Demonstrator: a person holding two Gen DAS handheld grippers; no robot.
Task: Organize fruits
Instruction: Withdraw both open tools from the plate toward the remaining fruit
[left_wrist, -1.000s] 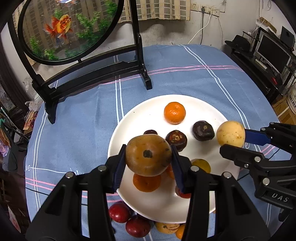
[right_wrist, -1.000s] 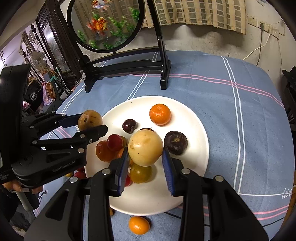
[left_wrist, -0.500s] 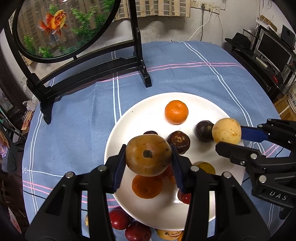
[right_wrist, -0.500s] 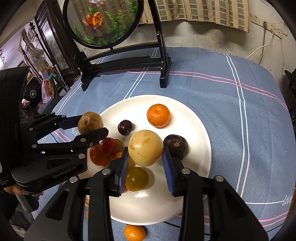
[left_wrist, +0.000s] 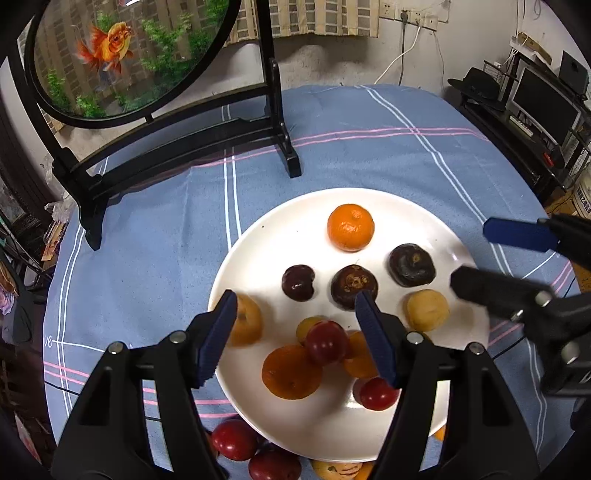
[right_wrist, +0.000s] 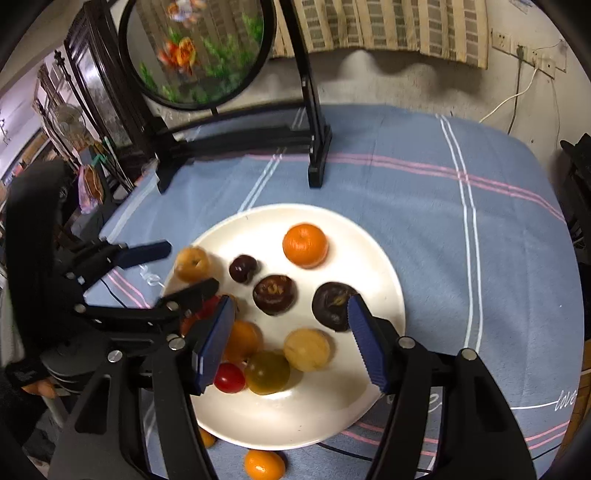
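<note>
Opening our left gripper (left_wrist: 295, 332), we hold nothing between its blue pads; the brownish-yellow fruit (left_wrist: 245, 325) sits blurred on the white plate (left_wrist: 258, 243), just inside its left rim, touching no pad. Our right gripper (right_wrist: 290, 339) is opening too, empty, with the pale yellow fruit (right_wrist: 306, 349) blurred on the plate below it. Around them lie an orange (left_wrist: 350, 227) and dark plums, on a blue striped tablecloth (left_wrist: 369, 155).

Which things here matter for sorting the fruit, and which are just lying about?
Job:
- white plate
- bright orange mandarin
- dark plums
- red plums off the plate

Lying about:
- goldfish screen on black stand
- blue striped tablecloth
- monitor
</note>
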